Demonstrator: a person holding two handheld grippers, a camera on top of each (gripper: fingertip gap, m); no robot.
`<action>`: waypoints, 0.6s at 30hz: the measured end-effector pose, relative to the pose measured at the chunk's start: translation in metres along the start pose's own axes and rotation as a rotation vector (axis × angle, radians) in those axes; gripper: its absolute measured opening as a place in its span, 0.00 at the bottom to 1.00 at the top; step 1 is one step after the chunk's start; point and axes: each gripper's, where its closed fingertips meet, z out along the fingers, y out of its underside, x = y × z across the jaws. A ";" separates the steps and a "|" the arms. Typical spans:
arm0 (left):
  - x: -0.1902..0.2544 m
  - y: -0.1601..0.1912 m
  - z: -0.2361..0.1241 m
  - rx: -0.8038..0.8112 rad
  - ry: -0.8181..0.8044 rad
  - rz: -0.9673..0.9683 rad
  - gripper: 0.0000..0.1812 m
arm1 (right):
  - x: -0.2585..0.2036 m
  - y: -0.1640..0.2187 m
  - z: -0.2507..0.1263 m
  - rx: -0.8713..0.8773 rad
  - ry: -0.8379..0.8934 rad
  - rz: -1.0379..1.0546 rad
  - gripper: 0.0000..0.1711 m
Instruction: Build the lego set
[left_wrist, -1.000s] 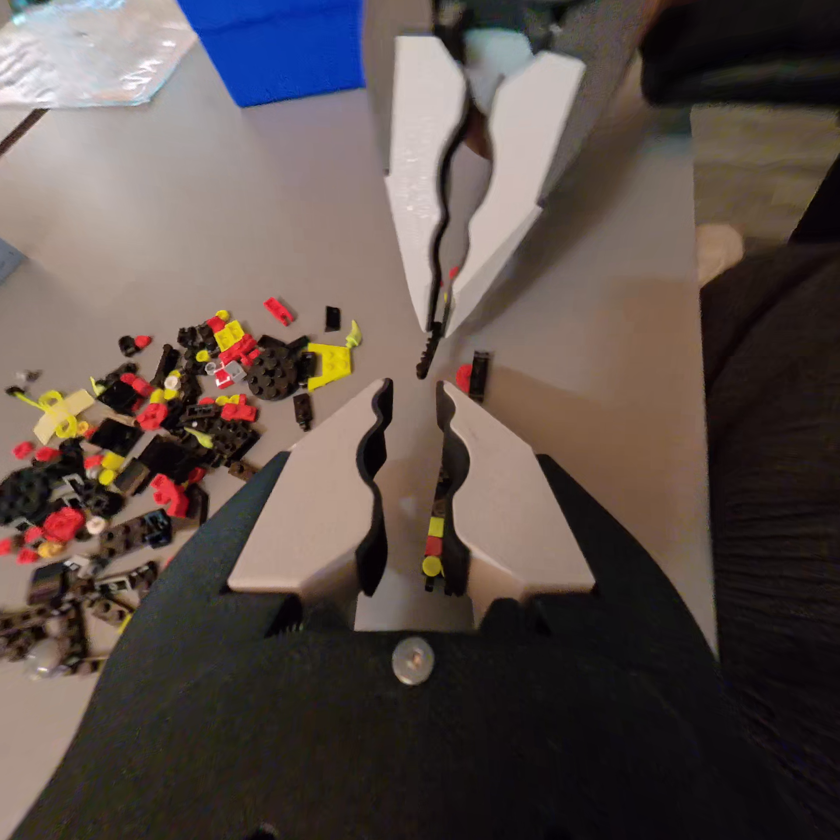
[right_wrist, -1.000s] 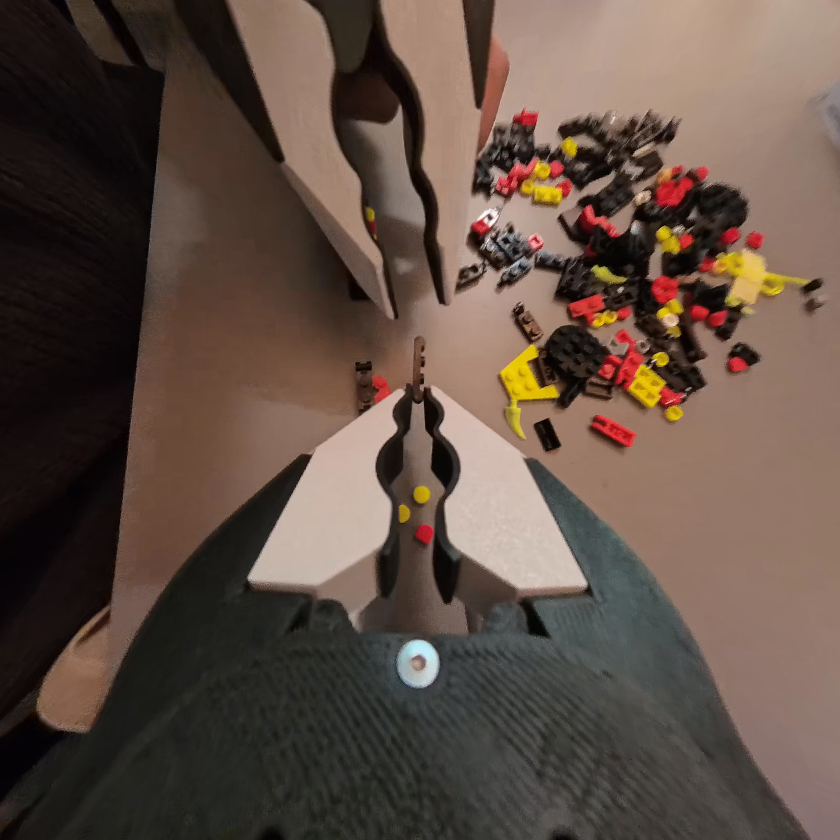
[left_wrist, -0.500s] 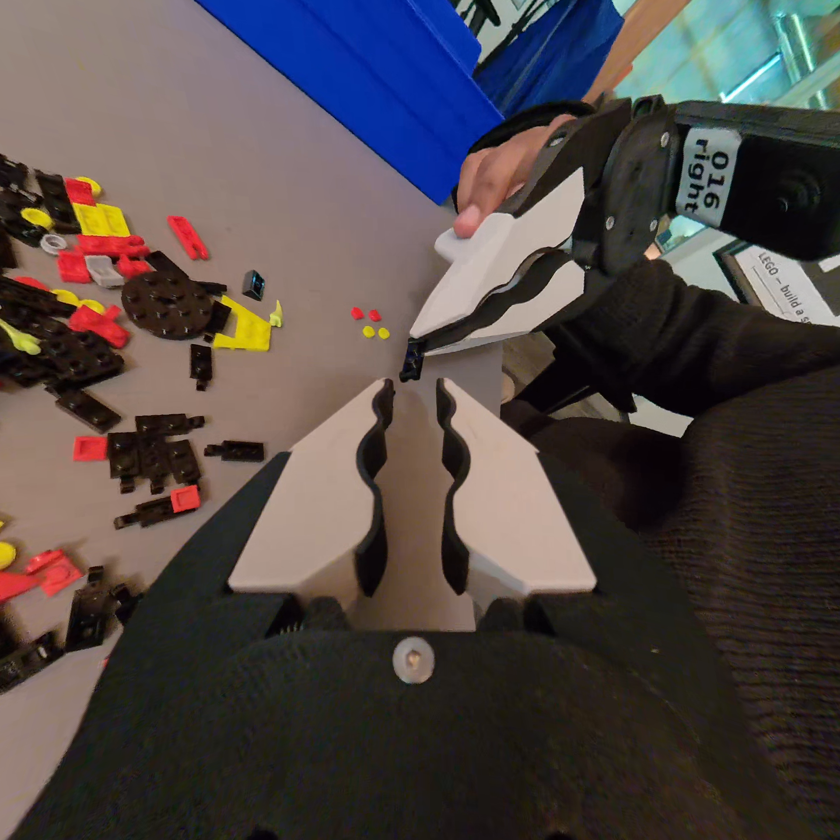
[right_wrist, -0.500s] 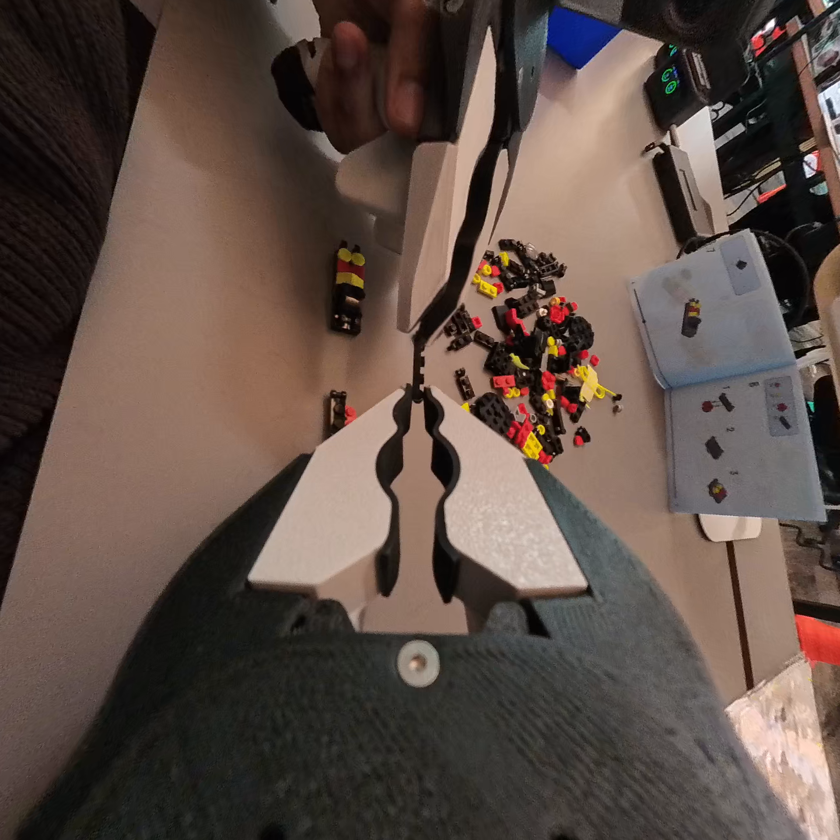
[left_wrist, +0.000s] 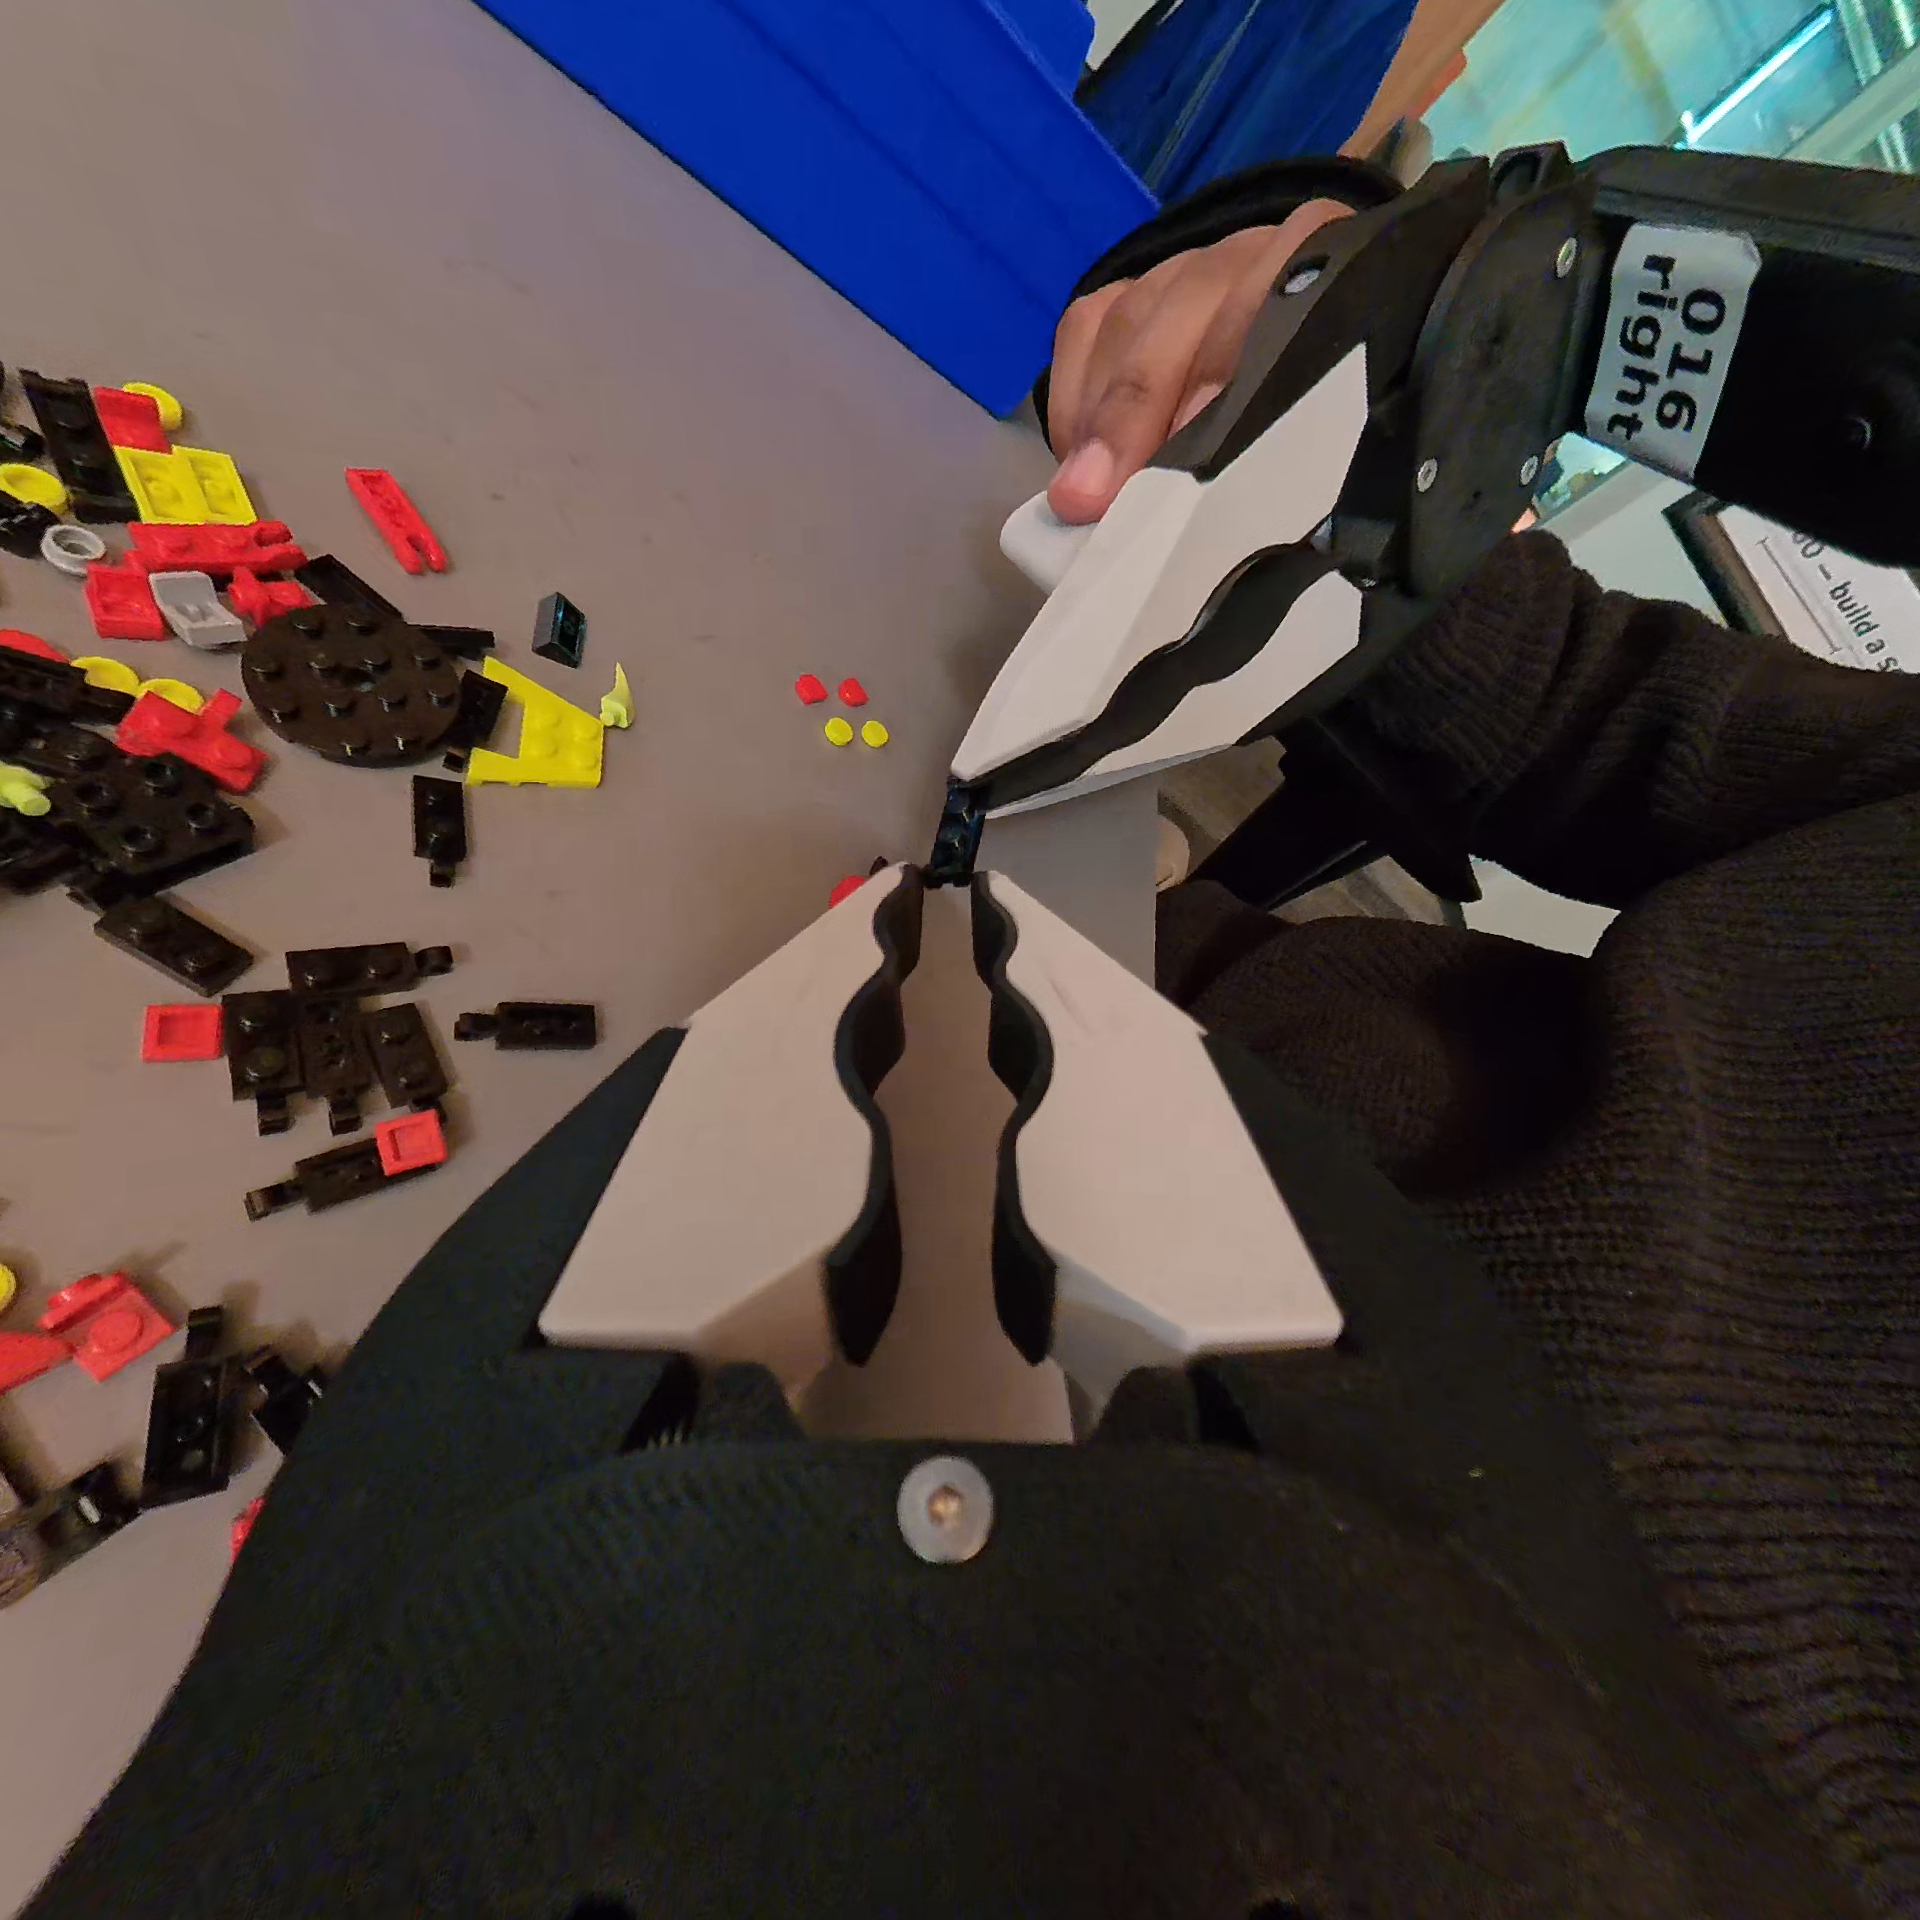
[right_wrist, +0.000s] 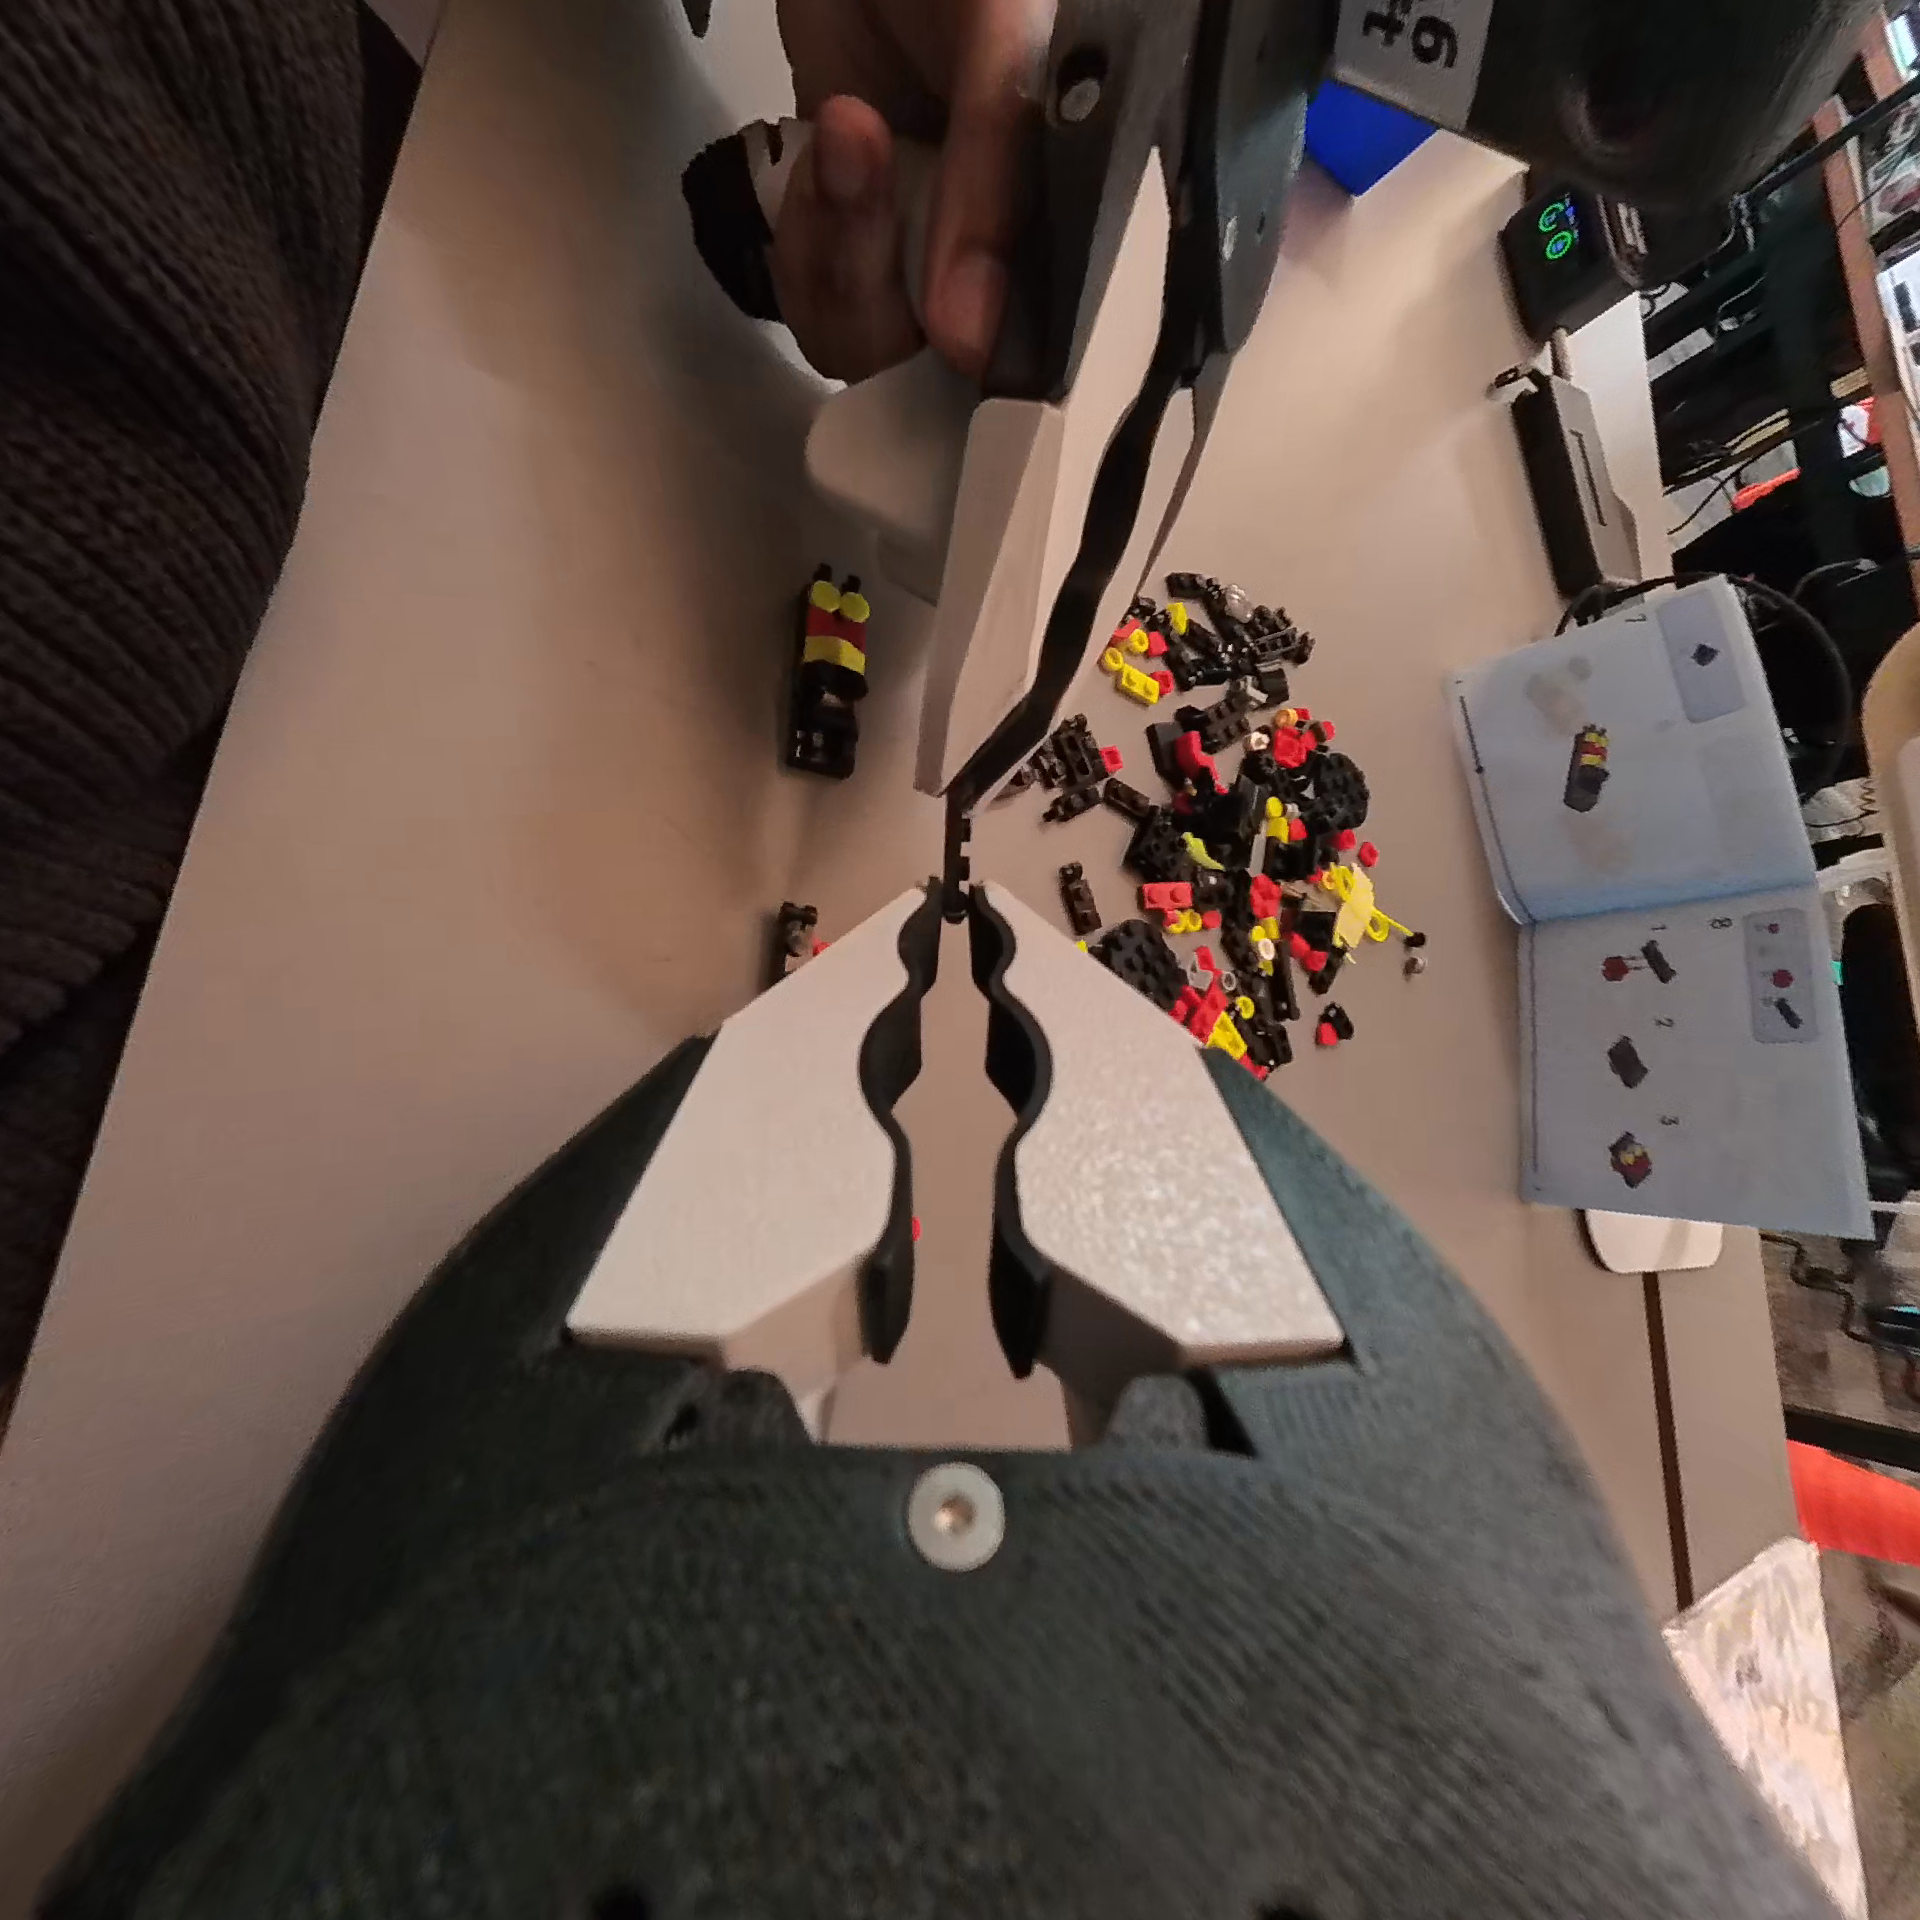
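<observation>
A thin black plate (left_wrist: 958, 836) is held in the air above the near edge of the table (left_wrist: 623, 312), between the tips of both grippers. In the left wrist view, the left gripper (left_wrist: 948, 883) is seen with its jaws drawn close at the tips and pinched on the lower end of the plate, while the right gripper (left_wrist: 982, 779) is clamped on the upper end. In the right wrist view, the right gripper (right_wrist: 954, 902) is shown closed on one end of the same plate (right_wrist: 956, 847), and the left gripper (right_wrist: 961, 784) is closed on the other end. Each gripper is held by a hand (left_wrist: 1164, 353), with a dark knitted sleeve (left_wrist: 1662, 748) visible. A scattered pile of loose bricks (right_wrist: 1236, 831) in black, red and yellow is spread on the table, well apart from the grippers. A small built piece (right_wrist: 829, 675), black with red and yellow bands, is lying on the table beside the pile. Four tiny red and yellow studs (left_wrist: 844, 712) are lying near the table edge. An open instruction booklet (right_wrist: 1662, 914) is placed beyond the pile, and a blue box (left_wrist: 831, 135) is standing at the far side.
</observation>
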 end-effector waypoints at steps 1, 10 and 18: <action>0.000 0.001 0.000 -0.003 -0.002 0.006 0.04 | 0.000 0.000 0.000 -0.002 -0.001 -0.001 0.02; -0.002 -0.003 -0.002 0.009 -0.027 0.065 0.04 | -0.005 -0.002 0.003 0.023 -0.056 0.122 0.09; -0.007 0.005 0.001 -0.049 -0.144 0.311 0.04 | -0.002 -0.005 -0.004 0.121 -0.191 0.432 0.11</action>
